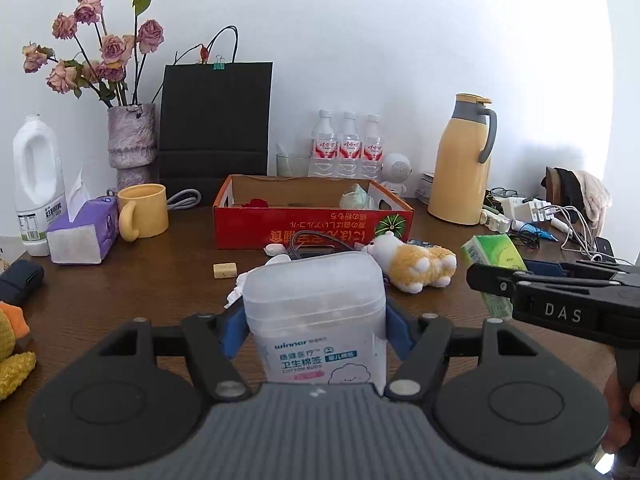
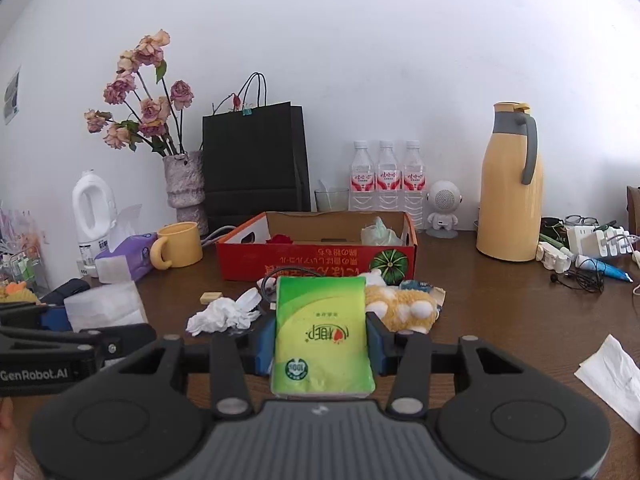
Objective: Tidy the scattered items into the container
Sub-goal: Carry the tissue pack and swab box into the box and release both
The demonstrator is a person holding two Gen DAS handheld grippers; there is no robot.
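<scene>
1. Left gripper point(image 1: 316, 332) pinches the cotton bud tub point(image 1: 316, 312) between its blue pads point(image 1: 230, 334) – tub upright, lid on.
2. Right gripper point(image 2: 320, 340) clamps the green tissue pack point(image 2: 322, 332), pads pressed on both its sides.
3. Red cardboard box point(image 2: 316, 258) sits at 12 o'clock from both grippers, open top; a red item and a pale wad are already inside.
4. Plush toy point(image 2: 400, 304), cable and crumpled tissue point(image 2: 224, 314) lie just before the box, between it and the grippers.
5. Probable step: carry both loads over the near wall – clear the rim first, keep them apart, then spread the fingers low inside.
6. Tub looks slick; keep it level.
</scene>
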